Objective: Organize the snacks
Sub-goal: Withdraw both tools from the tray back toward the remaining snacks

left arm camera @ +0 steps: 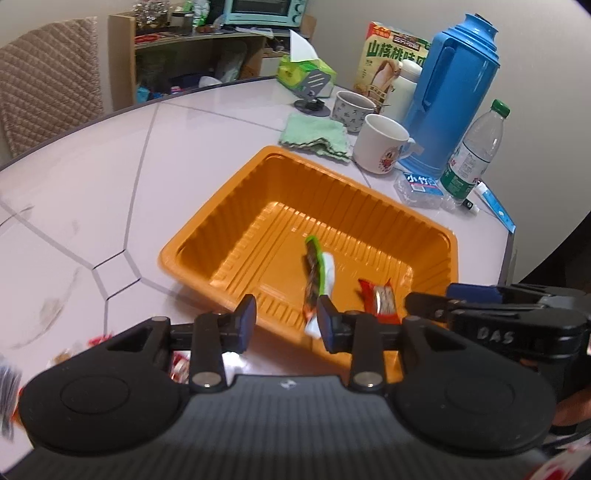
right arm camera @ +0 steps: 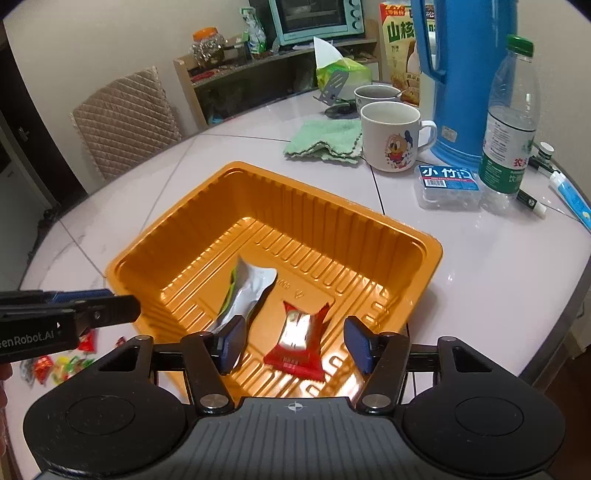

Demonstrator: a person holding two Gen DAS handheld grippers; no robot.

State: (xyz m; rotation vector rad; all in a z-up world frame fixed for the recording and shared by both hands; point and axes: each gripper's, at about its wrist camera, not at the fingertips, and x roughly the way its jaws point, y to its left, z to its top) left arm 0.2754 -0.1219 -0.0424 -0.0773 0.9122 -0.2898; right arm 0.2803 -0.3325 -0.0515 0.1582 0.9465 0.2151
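An orange plastic tray [left arm camera: 332, 195] [right arm camera: 295, 206] stands on the pale table. Two snacks are in it: a long green and silver packet [left arm camera: 316, 280] [right arm camera: 247, 291] and a red packet [left arm camera: 382, 301] [right arm camera: 299, 339]. My left gripper [left arm camera: 287, 321] hovers over the tray's near edge, its jaws slightly apart with nothing pressed between them; the long packet's end shows beside its right finger. My right gripper [right arm camera: 295, 345] stands open above the red packet without touching it. Each gripper shows in the other's view, the left [right arm camera: 110, 308] and the right [left arm camera: 424, 306]. Loose snacks [right arm camera: 62, 362] [left arm camera: 181, 363] lie on the table near the left gripper.
Behind the tray are a green cloth [right arm camera: 325, 142], two mugs [right arm camera: 391, 134], a blue thermos [right arm camera: 465, 74], a water bottle [right arm camera: 509, 122], a clear box [right arm camera: 448, 186] and a tissue box [left arm camera: 306, 74]. A padded chair [right arm camera: 125, 122] and a shelf with a toaster oven [right arm camera: 314, 16] stand beyond the table.
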